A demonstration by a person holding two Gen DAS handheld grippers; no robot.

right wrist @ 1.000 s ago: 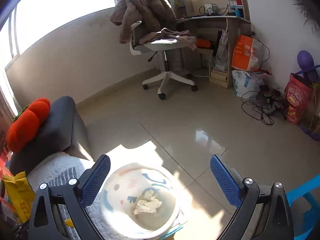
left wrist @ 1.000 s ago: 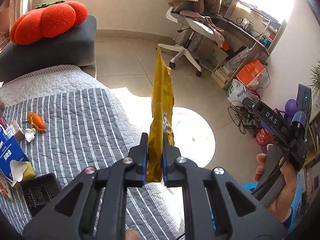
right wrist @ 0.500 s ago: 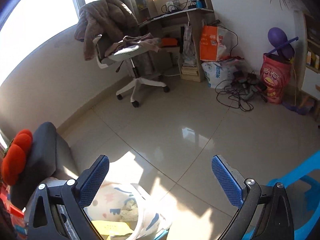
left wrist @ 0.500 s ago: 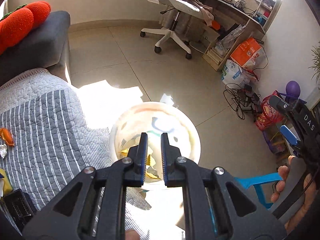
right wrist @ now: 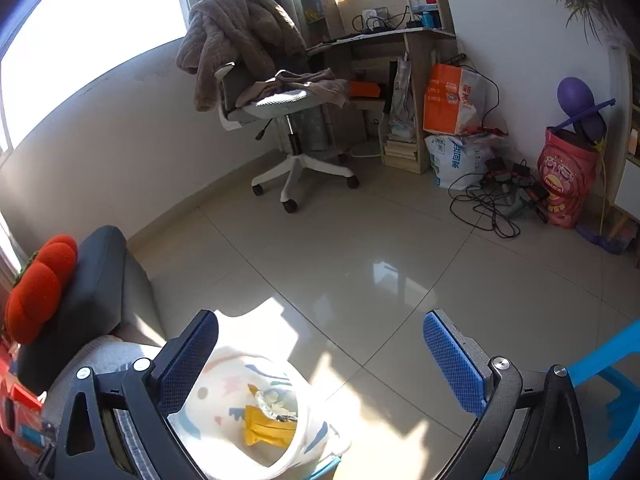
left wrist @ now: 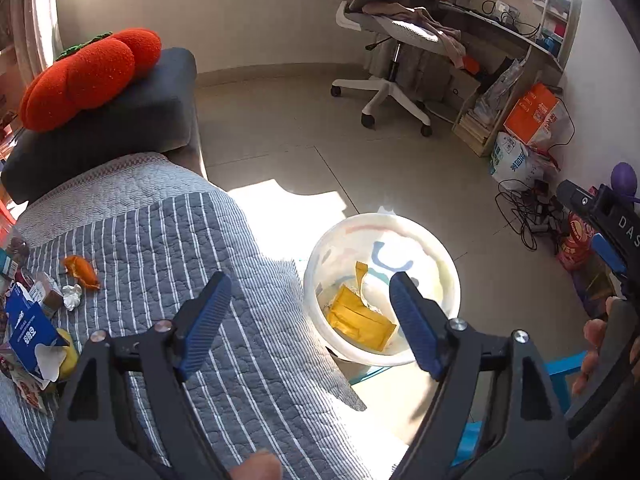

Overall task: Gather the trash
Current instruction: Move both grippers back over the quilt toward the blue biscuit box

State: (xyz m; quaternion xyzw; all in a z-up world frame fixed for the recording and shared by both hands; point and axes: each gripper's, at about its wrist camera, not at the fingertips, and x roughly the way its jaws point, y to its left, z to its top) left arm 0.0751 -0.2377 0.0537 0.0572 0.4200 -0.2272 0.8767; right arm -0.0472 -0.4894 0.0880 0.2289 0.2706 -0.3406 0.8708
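A white trash bin (left wrist: 440, 256) stands on the floor beside the striped bed. A yellow snack wrapper (left wrist: 360, 318) lies inside it, also seen in the right wrist view (right wrist: 266, 426) inside the bin (right wrist: 224, 412). My left gripper (left wrist: 310, 302) is open and empty above the bed edge and bin. My right gripper (right wrist: 320, 344) is open and empty, held above the bin and floor. More trash lies on the bed at the left: an orange wrapper (left wrist: 82, 270), a crumpled foil bit (left wrist: 72, 296) and a blue carton (left wrist: 28, 328).
A grey striped quilt (left wrist: 180, 264) covers the bed, with a dark cushion (left wrist: 120, 120) and an orange plush (left wrist: 84, 72) at its head. An office chair (right wrist: 280, 120), desk, bags and cables (right wrist: 492, 200) line the far wall. A blue stool (right wrist: 608, 384) is at the right.
My left gripper carried the yellow wrapper over the bin, then opened. The wrapper now lies in the bin. The right gripper stayed open and tilted slightly.
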